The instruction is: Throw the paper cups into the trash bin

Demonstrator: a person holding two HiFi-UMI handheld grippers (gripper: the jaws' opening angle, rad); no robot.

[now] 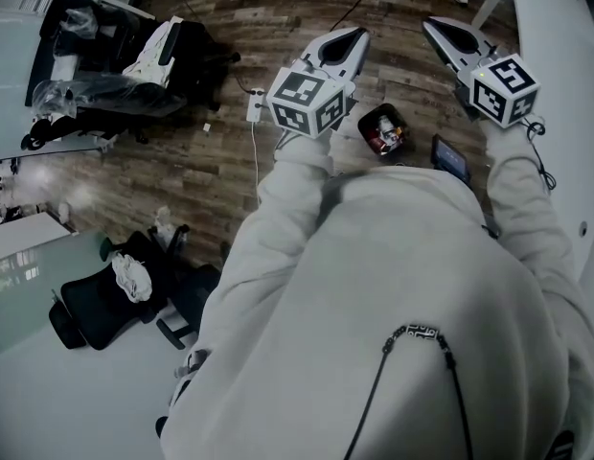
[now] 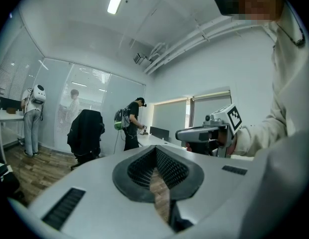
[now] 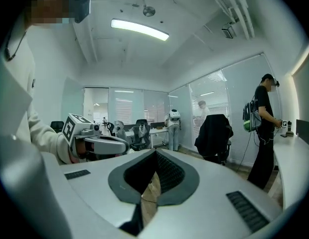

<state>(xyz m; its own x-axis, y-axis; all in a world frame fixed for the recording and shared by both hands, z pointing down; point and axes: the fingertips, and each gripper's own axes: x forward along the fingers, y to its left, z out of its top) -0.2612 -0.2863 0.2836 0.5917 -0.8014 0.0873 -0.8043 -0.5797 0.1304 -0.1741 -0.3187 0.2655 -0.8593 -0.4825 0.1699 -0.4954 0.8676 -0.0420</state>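
Observation:
In the head view a small black trash bin (image 1: pixel 382 130) stands on the wooden floor ahead of me, with red and white things inside that are too small to make out. No loose paper cup shows in any view. My left gripper (image 1: pixel 351 34) is held up left of the bin, its jaws shut with nothing between them. My right gripper (image 1: pixel 439 27) is raised right of the bin, also shut and empty. Both point level into the room. Each gripper view shows the other: the right gripper (image 2: pixel 202 132) in the left one, the left gripper (image 3: pixel 102 144) in the right one.
A dark flat device (image 1: pixel 450 158) lies right of the bin. A white table (image 1: pixel 565 84) runs along the right. A power strip (image 1: pixel 254 106), black chairs (image 1: pixel 115 300) and piled bags (image 1: pixel 153 65) are on the left. A person (image 3: pixel 264 128) stands at a desk.

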